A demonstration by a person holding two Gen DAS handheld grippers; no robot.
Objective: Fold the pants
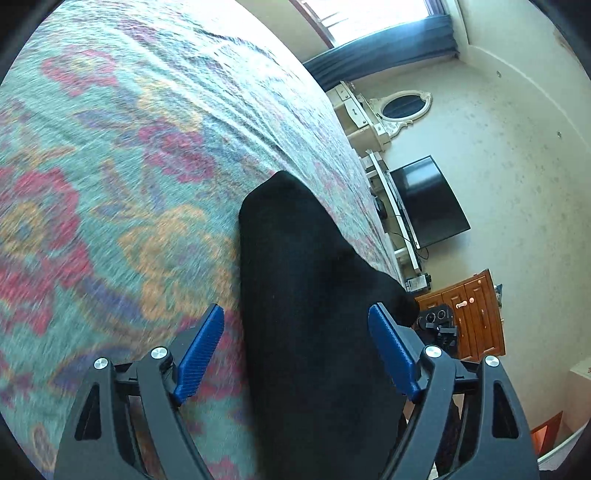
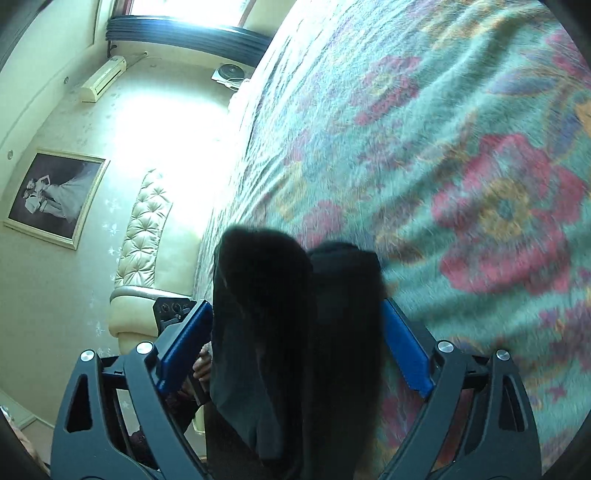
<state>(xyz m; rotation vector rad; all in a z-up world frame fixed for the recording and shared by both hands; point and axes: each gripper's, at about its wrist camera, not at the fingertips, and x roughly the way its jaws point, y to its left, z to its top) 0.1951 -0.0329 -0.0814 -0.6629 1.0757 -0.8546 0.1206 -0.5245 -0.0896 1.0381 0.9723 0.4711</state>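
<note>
Close up, the left gripper (image 1: 295,354) has its blue pads spread wide. The black pants (image 1: 314,295) lie between them, but the pads do not press on the cloth. I think it has let go so the pants can rest flat.

The right gripper (image 2: 295,350) is wide open too. In its view the pants (image 2: 295,332) sit between its pads as a dark, bunched strip with two rounded ends. The cloth comes very near the pads, yet nothing looks pinched.

The pants lie on the bed (image 1: 110,184), near its edge, on a flowery blanket. That big soft top gives room for folding.

Farther off are a dark TV (image 1: 428,199), a wooden cabinet (image 1: 469,314) and a bright window (image 1: 369,18).
</note>
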